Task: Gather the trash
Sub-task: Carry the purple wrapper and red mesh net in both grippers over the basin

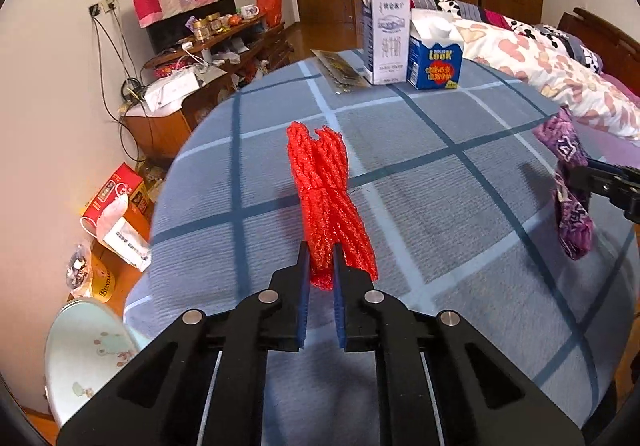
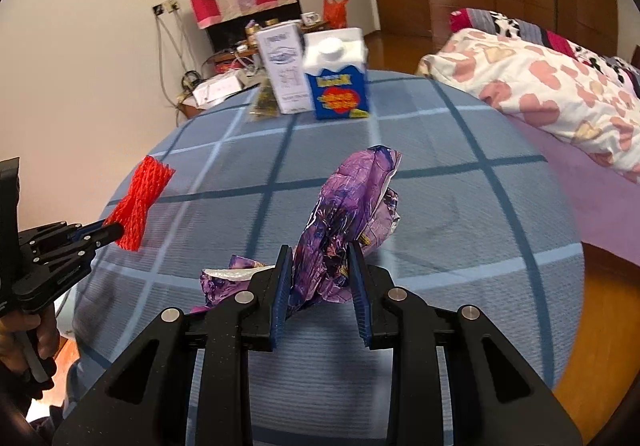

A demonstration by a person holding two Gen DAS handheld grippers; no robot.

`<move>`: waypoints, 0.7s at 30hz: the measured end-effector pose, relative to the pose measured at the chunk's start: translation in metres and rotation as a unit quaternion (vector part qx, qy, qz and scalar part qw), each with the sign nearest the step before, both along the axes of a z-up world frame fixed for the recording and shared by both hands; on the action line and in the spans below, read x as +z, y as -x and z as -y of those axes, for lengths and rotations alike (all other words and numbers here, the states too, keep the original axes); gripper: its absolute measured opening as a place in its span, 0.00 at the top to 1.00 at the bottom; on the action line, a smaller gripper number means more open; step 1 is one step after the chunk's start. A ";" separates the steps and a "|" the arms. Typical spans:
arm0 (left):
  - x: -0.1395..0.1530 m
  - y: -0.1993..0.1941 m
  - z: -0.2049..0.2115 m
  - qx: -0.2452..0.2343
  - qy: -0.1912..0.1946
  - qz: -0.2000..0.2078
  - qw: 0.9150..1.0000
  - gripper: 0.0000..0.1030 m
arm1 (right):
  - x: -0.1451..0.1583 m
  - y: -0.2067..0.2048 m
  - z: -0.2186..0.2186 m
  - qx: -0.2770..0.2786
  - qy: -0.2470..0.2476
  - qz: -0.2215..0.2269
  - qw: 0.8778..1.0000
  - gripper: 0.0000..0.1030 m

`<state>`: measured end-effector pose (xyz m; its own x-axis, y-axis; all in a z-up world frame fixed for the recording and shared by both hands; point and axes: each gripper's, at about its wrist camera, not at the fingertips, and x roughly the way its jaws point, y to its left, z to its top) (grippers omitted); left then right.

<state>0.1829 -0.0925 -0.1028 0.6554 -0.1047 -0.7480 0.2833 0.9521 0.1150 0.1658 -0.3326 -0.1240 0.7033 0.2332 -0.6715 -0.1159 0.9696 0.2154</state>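
Cartons stand beyond net and wrapper.

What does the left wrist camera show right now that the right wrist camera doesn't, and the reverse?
Only the left wrist view shows the pale round basin on the floor at lower left and the red box beside the table. Only the right wrist view shows the person's hand holding the left gripper. Both show the red foam net, the purple wrapper clamped in the right gripper, the white carton, the blue carton and the checked tablecloth.
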 end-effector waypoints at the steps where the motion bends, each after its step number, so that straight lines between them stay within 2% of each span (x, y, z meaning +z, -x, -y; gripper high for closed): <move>1: 0.002 0.004 -0.005 0.001 -0.001 0.003 1.000 0.90 | 0.002 0.000 -0.006 0.006 0.002 0.002 1.000 0.72; 9: 0.016 0.029 -0.046 0.021 -0.002 0.025 0.999 0.90 | 0.010 -0.004 -0.057 0.054 0.007 0.011 0.998 0.72; 21: 0.025 0.061 -0.105 0.060 0.003 0.036 0.998 0.90 | 0.015 -0.004 -0.132 0.123 0.009 0.022 0.992 0.72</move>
